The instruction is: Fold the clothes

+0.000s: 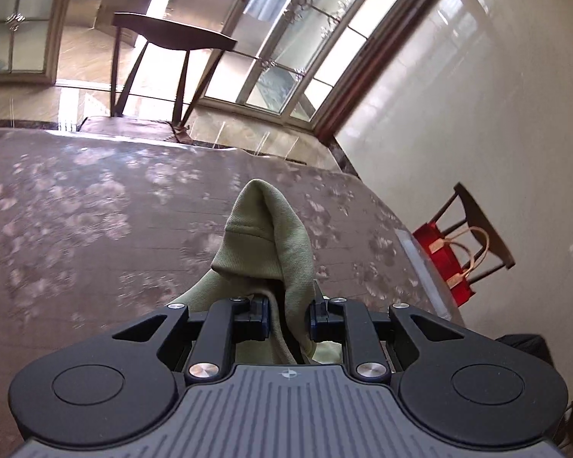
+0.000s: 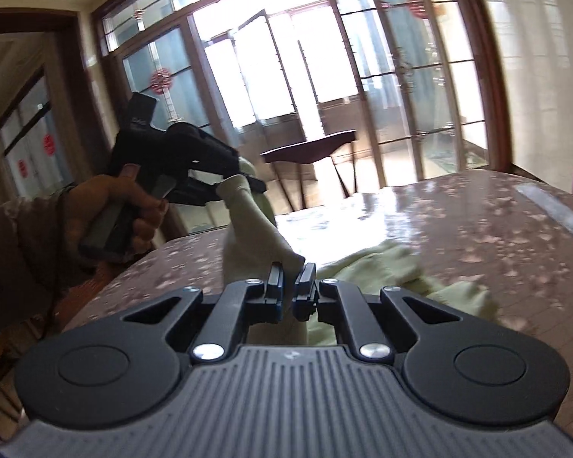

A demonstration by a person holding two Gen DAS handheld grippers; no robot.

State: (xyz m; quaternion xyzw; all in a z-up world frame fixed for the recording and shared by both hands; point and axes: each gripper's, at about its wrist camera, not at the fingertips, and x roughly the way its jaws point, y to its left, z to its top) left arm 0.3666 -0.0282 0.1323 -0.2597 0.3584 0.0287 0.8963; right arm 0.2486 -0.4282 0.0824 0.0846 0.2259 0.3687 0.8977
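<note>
Pale green knit, a garment (image 2: 382, 267) lifted part-way off the counter (image 1: 76, 198).

Left gripper (image 1: 288, 320): jaws nearly together, clamped on a thick fold of the green cloth; a cuffed end stands up just ahead of the fingers. In the right wrist view your left hand (image 2: 122, 206) holds it raised, up and to the left of the right gripper.

Right gripper (image 2: 291, 290): jaws almost closed, pinching a thin edge of the same garment. Cloth runs between the two grips; the rest lies heaped just ahead and to the right, on the counter.

Risks, as judged from here:
- Right grip is on very little fabric. A sharp pull apart could slip it free.
- Left grip holds a bunched wad, not a clean edge; the fold may come out crooked.
- The trailing heap may drag on the glossy counter and rumple.

Surface: brown floral covering, shiny, glare ahead of the right gripper. A clear flat strip (image 2: 554, 210) lies far right.

Room: dark wooden chair (image 1: 164, 53) beyond the counter, glass doors (image 2: 324, 76) behind it, cream wall, red bag (image 1: 445, 263) on another chair to the right.
</note>
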